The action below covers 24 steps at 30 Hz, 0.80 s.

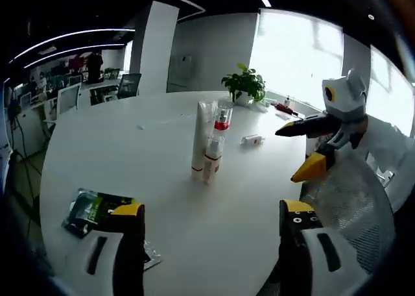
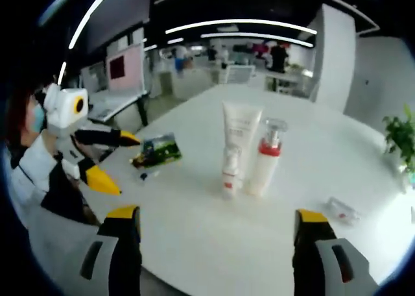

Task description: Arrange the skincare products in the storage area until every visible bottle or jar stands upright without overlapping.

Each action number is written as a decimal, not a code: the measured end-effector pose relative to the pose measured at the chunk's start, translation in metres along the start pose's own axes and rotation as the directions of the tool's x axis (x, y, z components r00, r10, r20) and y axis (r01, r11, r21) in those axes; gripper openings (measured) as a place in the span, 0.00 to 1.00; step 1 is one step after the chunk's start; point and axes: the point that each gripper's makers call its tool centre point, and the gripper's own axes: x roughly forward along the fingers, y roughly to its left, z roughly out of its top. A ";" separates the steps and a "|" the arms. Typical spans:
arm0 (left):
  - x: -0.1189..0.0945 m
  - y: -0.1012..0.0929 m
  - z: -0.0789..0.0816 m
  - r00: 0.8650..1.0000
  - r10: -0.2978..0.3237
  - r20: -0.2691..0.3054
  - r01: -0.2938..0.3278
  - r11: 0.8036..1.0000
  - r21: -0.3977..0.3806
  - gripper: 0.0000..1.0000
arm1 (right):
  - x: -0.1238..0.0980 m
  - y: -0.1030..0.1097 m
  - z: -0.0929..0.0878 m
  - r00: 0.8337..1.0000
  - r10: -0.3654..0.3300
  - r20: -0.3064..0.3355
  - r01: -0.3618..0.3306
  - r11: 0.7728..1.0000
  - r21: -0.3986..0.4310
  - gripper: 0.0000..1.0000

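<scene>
- Right, nearest first: in the left gripper view the left gripper point(image 1: 211, 221) has its yellow-tipped jaws spread wide with nothing between them, low over the white round table point(image 1: 117, 147).
- Same story in the right gripper view: the right gripper point(image 2: 217, 224) hangs with its jaws apart, holding nothing, aimed at the products from the opposite side.
- Just by the left gripper's left jaw, a green sachet point(image 1: 91, 208) lies flat near the table edge.
- Mid-table, the cluster: a tall white tube point(image 2: 240, 137), a red-collared pump bottle point(image 2: 266, 156) and a small spray bottle point(image 2: 229, 172) all stand upright, pressed close, seemingly touching.
- Further out, a small clear bottle point(image 1: 251, 139) lies on its side, well apart from the cluster.
- Beyond that, a potted plant point(image 1: 245, 85) by the window.
- My read: we're between grasps. The lying bottle looks like the job left, calling for a reach across, a grip on its body, and setting it upright clear of the others.
</scene>
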 end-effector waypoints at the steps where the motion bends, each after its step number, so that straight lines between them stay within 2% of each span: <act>1: -0.001 0.000 0.000 1.000 0.003 -0.001 -0.003 1.000 0.023 0.88 | -0.003 -0.002 0.000 1.000 0.000 -0.001 0.000 1.000 -0.007 0.99; 6: -0.008 -0.001 0.001 1.000 0.028 -0.005 -0.028 0.999 0.030 0.95 | -0.014 -0.010 0.001 1.000 0.002 0.006 -0.002 1.000 -0.031 1.00; 8: -0.009 -0.003 0.005 0.999 0.040 0.029 -0.041 0.999 0.028 0.96 | -0.019 -0.015 0.001 1.000 -0.005 0.011 0.006 0.999 -0.049 1.00; 11: -0.009 -0.008 0.001 0.999 0.034 0.003 -0.034 0.999 0.031 0.99 | -0.024 -0.019 0.001 1.000 0.009 0.018 -0.008 0.999 -0.053 1.00; 13: -0.012 -0.012 0.000 0.999 0.045 0.004 -0.045 0.999 0.026 0.99 | -0.028 -0.021 0.001 0.999 0.027 0.019 -0.025 0.996 -0.081 1.00; 20: -0.023 -0.020 -0.006 0.996 0.094 -0.014 -0.094 0.996 -0.006 0.99 | -0.043 -0.037 -0.006 0.999 0.048 0.023 -0.046 0.994 -0.095 1.00; 24: -0.025 -0.022 -0.004 0.994 0.108 0.001 -0.108 0.994 -0.027 0.99 | -0.050 -0.049 -0.009 0.998 0.050 0.033 -0.047 0.995 -0.092 1.00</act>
